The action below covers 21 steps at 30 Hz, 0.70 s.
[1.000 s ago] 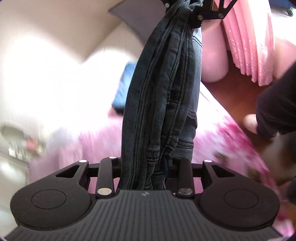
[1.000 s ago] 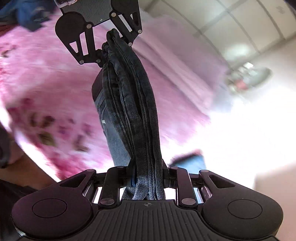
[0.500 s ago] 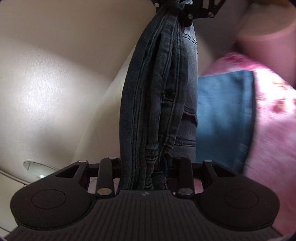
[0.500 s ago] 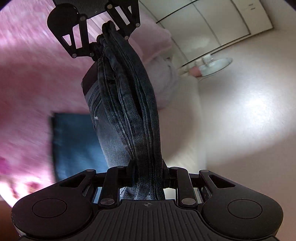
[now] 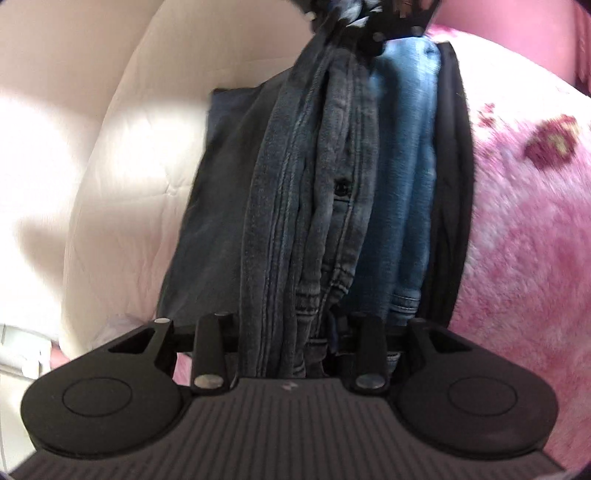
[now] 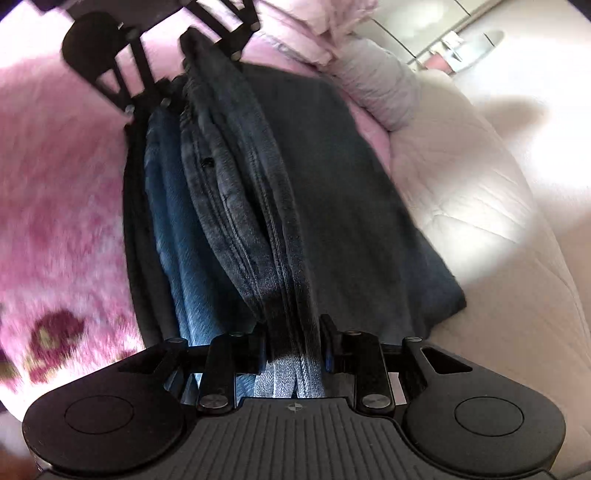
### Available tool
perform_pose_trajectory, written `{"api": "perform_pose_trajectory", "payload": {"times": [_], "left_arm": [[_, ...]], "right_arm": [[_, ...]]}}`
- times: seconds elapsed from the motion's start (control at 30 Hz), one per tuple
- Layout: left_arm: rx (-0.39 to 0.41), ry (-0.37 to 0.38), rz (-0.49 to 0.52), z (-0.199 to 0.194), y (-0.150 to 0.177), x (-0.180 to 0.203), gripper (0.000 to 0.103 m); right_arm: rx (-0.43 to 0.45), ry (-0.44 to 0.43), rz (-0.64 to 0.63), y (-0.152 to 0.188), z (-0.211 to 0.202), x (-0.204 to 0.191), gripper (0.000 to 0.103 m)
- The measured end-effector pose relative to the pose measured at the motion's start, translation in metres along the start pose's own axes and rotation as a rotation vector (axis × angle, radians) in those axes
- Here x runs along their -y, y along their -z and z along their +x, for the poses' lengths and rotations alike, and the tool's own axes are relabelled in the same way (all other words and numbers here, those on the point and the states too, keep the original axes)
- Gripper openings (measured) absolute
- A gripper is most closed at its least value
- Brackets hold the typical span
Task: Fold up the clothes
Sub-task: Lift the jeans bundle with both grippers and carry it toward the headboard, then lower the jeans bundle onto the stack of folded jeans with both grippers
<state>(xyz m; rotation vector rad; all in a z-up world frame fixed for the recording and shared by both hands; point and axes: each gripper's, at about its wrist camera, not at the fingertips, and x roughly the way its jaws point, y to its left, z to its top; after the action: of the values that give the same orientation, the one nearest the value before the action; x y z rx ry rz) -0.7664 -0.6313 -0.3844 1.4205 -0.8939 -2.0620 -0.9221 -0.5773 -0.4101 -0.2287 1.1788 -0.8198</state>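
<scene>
A folded pair of dark grey-blue jeans is stretched between my two grippers. My left gripper is shut on one end of the jeans. My right gripper is shut on the other end of the jeans. Each gripper shows at the top of the other's view: the right one, the left one. The jeans hang just above a stack of folded clothes: a lighter blue denim piece and a dark folded garment.
The stack lies on a pink fluffy blanket with dark red flowers. A cream quilted cushion borders the stack on the other side. A grey-lilac pillow lies beyond the stack.
Both grippers have swung down with the jeans from facing the wall and ceiling to facing the bed. The folded stack now lies right under the jeans.
</scene>
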Motion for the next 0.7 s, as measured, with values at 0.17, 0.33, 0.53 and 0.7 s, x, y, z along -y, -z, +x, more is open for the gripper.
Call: {"api": "perform_pose_trajectory", "payload": {"times": [0.17,0.33,0.53,0.7], "left_arm": [[0.000,0.033,0.015,-0.013,0.024,-0.007,0.033],[-0.005,-0.001,0.058,-0.017,0.035,0.013,0.034],[-0.041,0.023,0.028,-0.041,0.030,0.009,0.038],[-0.050,0.076,-0.215,-0.067,0.009,-0.039,0.037]], "right_arm": [[0.006,-0.015,0.042,-0.006,-0.023,0.001,0.025],[-0.015,0.017,-0.024,-0.006,-0.009,-0.019,0.027],[-0.051,0.006,0.010,-0.005,-0.035,-0.020,0.041],[-0.038,-0.097,0.270,-0.012,-0.084,0.005,0.041]]}}
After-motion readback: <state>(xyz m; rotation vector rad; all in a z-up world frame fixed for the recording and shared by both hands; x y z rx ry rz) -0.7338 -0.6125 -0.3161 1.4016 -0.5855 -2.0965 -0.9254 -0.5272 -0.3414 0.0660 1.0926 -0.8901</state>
